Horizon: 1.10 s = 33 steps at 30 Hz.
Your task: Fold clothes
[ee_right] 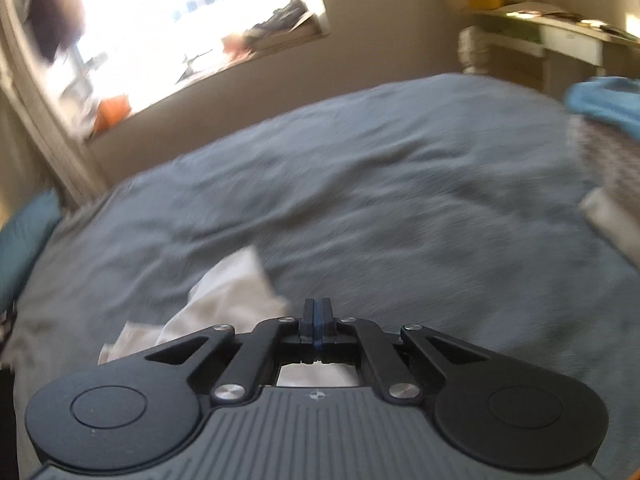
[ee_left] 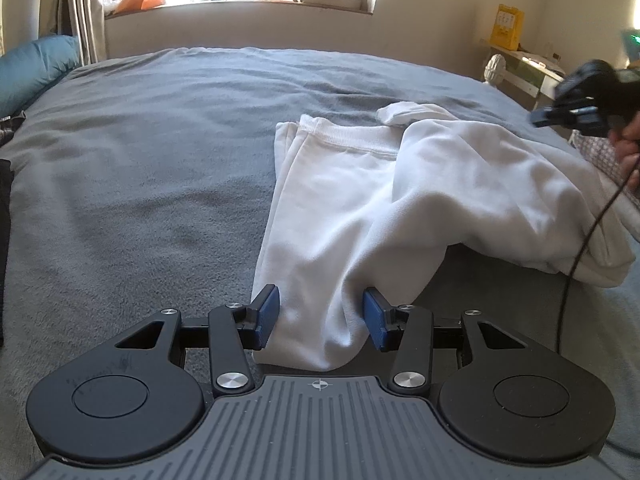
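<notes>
A white garment (ee_left: 360,200) with a ribbed hem lies rumpled on the grey bed cover (ee_left: 160,140), its right part humped up. My left gripper (ee_left: 320,316) has its blue pads against both sides of the garment's near end, which fills the gap between them. My right gripper (ee_left: 540,118) shows blurred in a hand at the far right, above the garment's right side. In the right wrist view the right gripper (ee_right: 317,308) has its jaws shut with nothing between them. The white garment (ee_right: 228,288) lies below it and to its left, partly hidden by the gripper body.
A teal pillow (ee_left: 36,68) lies at the bed's left edge. The window sill (ee_left: 240,4) behind holds clutter. A desk (ee_left: 532,72) with a yellow box (ee_left: 509,26) stands at the right. A black cable (ee_left: 580,240) hangs from the right hand. A blue cloth (ee_right: 608,100) lies at the right.
</notes>
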Each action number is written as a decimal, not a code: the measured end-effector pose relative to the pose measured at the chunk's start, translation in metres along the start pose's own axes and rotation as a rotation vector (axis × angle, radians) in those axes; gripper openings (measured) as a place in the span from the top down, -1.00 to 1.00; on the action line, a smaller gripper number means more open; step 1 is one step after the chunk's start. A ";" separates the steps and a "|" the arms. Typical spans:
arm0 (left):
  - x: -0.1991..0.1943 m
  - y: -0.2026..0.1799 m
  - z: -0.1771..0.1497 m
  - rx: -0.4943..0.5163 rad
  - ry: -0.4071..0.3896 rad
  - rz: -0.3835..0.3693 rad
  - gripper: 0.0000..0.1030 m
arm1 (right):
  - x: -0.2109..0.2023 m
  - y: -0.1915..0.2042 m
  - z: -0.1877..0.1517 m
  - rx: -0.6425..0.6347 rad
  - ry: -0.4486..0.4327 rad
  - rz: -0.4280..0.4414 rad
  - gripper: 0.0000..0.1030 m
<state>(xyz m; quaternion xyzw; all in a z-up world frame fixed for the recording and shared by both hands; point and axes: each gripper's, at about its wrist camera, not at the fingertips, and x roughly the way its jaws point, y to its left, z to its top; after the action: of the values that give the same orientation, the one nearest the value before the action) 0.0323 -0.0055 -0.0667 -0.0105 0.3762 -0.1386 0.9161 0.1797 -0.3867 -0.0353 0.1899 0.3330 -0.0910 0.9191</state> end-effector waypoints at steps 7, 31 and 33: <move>-0.004 -0.001 0.000 -0.003 -0.003 -0.007 0.11 | -0.030 -0.062 -0.003 0.107 0.027 -0.016 1.00; 0.007 -0.010 0.002 0.040 -0.026 0.008 0.11 | 0.083 0.120 -0.022 -0.456 0.255 0.105 0.55; 0.007 -0.009 0.001 0.038 -0.027 0.001 0.11 | 0.074 0.106 -0.014 -0.381 0.200 0.119 0.67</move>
<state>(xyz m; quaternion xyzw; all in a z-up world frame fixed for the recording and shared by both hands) 0.0360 -0.0160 -0.0694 0.0052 0.3609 -0.1449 0.9213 0.2587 -0.2868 -0.0622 0.0400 0.4220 0.0471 0.9045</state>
